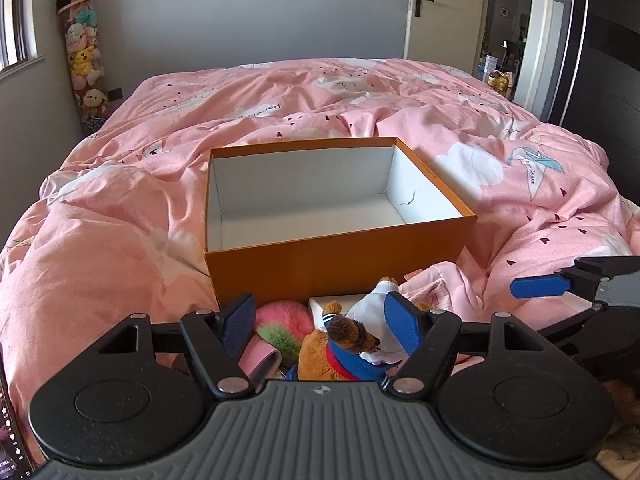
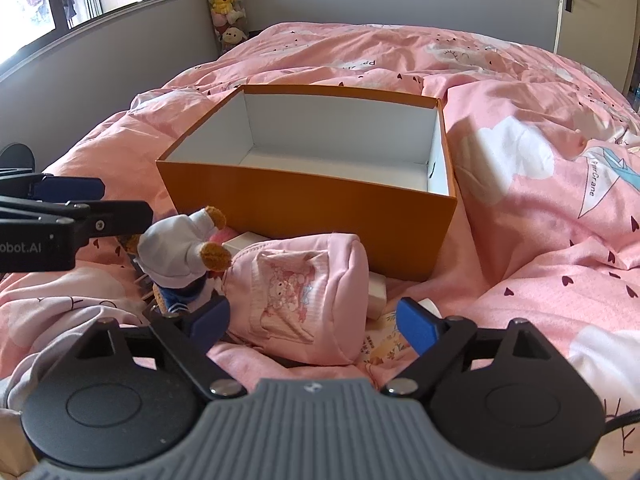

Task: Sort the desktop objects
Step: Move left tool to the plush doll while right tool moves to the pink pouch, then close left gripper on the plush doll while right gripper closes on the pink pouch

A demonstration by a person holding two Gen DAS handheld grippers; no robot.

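I have both grippers low over the near edge of the bed, pointing down toward the clutter in front of the box [image 1: 340,256].

Left gripper [image 1: 320,326]: jaws spread wide, nothing pinched. The bear [image 1: 344,344] lies between the pads, head toward me, blue and red collar showing, white trousers up against the right pad. I can't tell whether that pad actually touches the cloth.

Right gripper [image 2: 314,326]: jaws wide apart, not clamped. The pink pouch [image 2: 304,300], with a cartoon print on its side, lies between them; the left pad sits just beside its edge, the right pad stands clear of it.

Box: orange outside, white inside, open top, nothing in it. It sits on the pink quilt [image 1: 120,208], just behind the pile.

Other items in the pile: a pink and green fuzzy ball [image 1: 282,320] left of the bear, a white slab [image 1: 336,304] against the box wall, a printed card [image 2: 384,344] under the pouch's right end.

From the right view the bear's feet [image 2: 210,236] point up toward the box.
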